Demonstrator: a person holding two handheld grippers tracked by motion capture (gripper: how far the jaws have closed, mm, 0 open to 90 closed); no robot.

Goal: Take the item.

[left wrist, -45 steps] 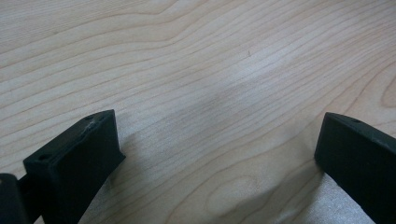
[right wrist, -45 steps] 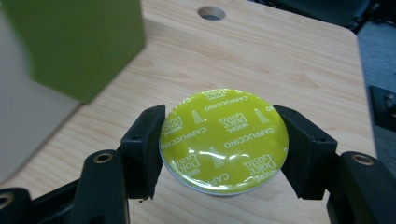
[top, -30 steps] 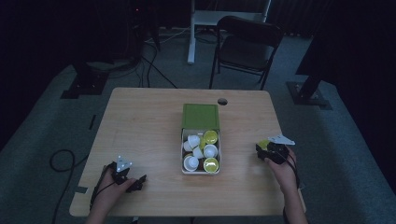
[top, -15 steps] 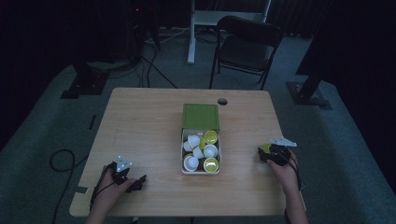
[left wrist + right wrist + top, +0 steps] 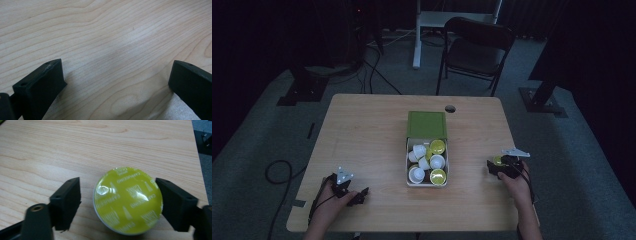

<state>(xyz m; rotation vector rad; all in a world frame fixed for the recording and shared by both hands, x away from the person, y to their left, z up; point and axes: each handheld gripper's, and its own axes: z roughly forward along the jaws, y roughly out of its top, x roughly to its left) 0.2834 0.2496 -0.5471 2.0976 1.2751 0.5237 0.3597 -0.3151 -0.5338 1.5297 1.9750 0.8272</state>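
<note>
Right gripper view shows the right gripper (image 5: pixel 117 205) parted around a yellow-lidded cappuccino capsule (image 5: pixel 128 200) on the table (image 5: pixel 75 150); the left gripper (image 5: pixel 115 82) gapes over bare wood.

Yellow-green capsule (image 5: pixel 128 200) lid with white lettering, black jaws, pale wood-grain table (image 5: pixel 75 145), seemingly green box (image 5: pixel 426 125).

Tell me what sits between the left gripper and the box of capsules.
Nothing: in the high view, bare wooden table runs from the left gripper to the box.
</note>
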